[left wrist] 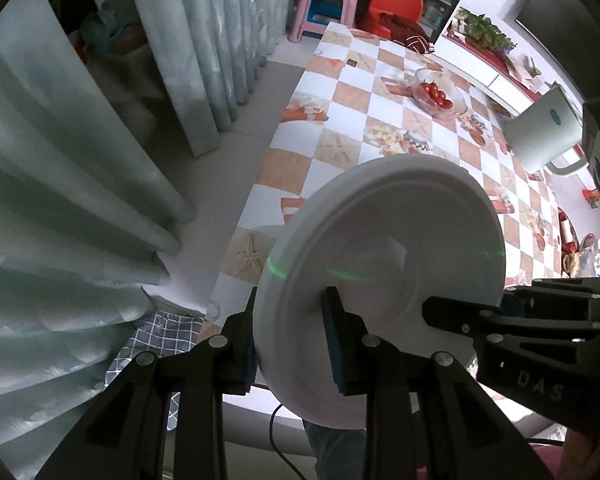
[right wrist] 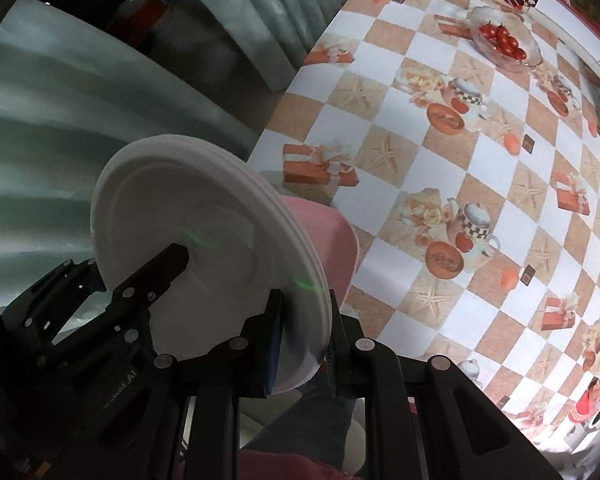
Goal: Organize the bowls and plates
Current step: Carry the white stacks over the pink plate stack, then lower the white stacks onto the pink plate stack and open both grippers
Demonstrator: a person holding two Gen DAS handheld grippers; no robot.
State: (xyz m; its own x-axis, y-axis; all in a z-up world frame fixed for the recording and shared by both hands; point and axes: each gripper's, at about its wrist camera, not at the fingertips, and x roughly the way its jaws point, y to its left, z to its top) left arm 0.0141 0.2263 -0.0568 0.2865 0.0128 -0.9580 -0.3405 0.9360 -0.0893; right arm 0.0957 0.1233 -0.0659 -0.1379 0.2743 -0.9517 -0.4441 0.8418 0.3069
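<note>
A stack of white plates [left wrist: 384,264] is held on edge, lifted off the checkered table [left wrist: 352,92]. My left gripper [left wrist: 292,344] is shut on its lower rim, one finger on each face. My right gripper [right wrist: 304,344] is shut on the same stack [right wrist: 204,240] from the opposite side; its finger shows in the left wrist view [left wrist: 460,312], and the left gripper's finger shows in the right wrist view [right wrist: 152,276]. A pink bowl [right wrist: 332,244] sits against the far face of the plates, partly hidden behind them.
A glass bowl of cherry tomatoes [left wrist: 434,96] stands far on the table; it also shows in the right wrist view [right wrist: 504,44]. A white appliance [left wrist: 548,128] stands at the right. Pale curtains [left wrist: 80,200] hang left of the table edge. Stools [left wrist: 324,8] stand beyond.
</note>
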